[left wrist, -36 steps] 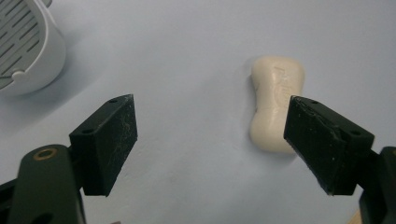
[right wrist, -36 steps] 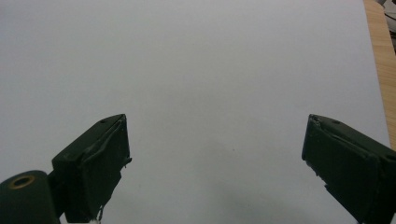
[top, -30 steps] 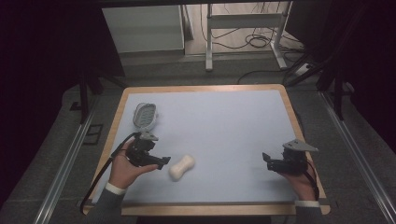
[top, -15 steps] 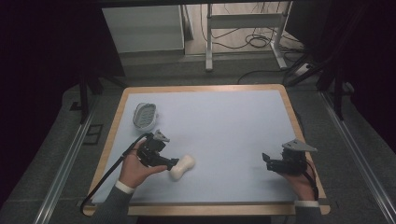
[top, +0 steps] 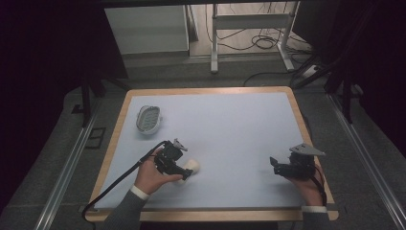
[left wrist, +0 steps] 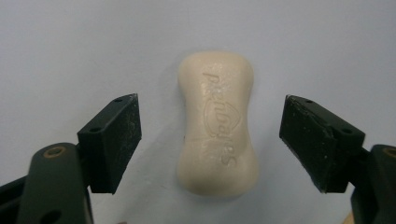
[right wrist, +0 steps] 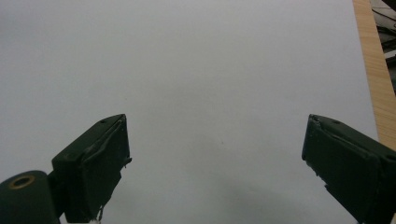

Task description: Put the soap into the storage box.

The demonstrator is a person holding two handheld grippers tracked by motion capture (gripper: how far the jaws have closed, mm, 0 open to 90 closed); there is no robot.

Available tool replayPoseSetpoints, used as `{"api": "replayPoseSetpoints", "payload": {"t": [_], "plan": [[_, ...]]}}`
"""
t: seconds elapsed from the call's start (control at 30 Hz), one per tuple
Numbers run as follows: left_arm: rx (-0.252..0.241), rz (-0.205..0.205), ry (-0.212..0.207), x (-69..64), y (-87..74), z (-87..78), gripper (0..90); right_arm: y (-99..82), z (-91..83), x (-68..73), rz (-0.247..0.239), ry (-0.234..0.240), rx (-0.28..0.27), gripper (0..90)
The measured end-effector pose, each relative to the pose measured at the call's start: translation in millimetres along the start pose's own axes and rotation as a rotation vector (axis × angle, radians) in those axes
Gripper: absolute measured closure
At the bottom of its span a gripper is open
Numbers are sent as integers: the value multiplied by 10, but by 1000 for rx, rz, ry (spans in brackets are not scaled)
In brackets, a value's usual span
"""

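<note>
A cream, waisted bar of soap (top: 192, 167) (left wrist: 217, 123) with stamped lettering lies flat on the pale blue table mat (top: 230, 124). My left gripper (top: 184, 173) (left wrist: 209, 99) is lowered over it, one pad (left wrist: 114, 140) on each side of the bar with gaps on both sides. Its jaws have just been closing a little and do not touch the soap. My right gripper (top: 274, 164) (right wrist: 217, 119) hangs open over bare mat near the front right, nothing between its pads (right wrist: 95, 163).
A grey oval soap dish (top: 148, 119) sits at the mat's left side, beyond the left hand. The table's wooden rim (top: 115, 139) (right wrist: 373, 70) frames the mat. A black cable (top: 119, 179) trails from the left gripper over the front-left edge.
The left hand has moved right and down, from beside the soap dish to over the soap, which now lies between its jaws. The right hand has stayed put.
</note>
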State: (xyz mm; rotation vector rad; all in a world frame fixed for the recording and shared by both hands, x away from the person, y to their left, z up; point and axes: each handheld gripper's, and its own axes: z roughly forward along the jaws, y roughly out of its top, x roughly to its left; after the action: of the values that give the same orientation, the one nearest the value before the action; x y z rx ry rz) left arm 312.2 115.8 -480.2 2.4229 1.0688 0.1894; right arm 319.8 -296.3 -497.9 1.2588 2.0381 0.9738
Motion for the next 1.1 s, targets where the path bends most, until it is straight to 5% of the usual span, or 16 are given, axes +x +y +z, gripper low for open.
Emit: {"api": "replayPoseSetpoints", "payload": {"t": [0.37, 0.87, 1.1], "plan": [[76, -3, 16, -1, 7, 240, 280, -4, 19, 19, -14, -11, 8, 74], [90, 11, -2, -32, -25, 339, 490, -12, 16, -16, 9, -46, 26, 74], [94, 14, -12, 7, -25, 318, 494, -14, 13, -28, 23, -63, 30, 76]]}}
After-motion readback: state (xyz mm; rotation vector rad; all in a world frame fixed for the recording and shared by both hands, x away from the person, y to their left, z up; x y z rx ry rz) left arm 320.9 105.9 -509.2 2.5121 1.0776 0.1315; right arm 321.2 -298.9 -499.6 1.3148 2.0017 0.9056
